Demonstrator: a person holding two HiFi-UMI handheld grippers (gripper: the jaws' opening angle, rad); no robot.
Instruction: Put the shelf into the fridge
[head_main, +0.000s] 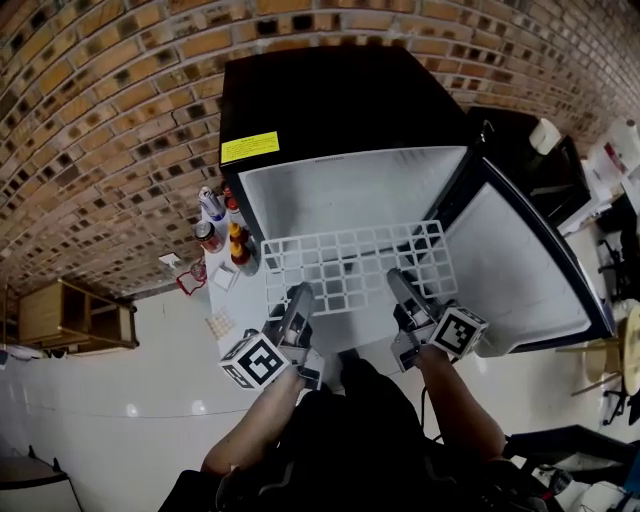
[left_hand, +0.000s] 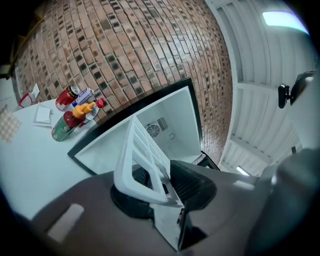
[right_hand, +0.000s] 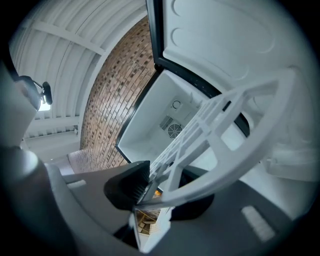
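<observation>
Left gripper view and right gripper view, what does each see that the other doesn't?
Only the left gripper view shows sauce bottles and a red can on the white table. Only the right gripper view shows the white inner side of the open fridge door. Both show the white plastic grid shelf clamped in that view's tool, left tool or right tool, the fridge's white interior and the brick wall.

White grid shelf at open black fridge's mouth
</observation>
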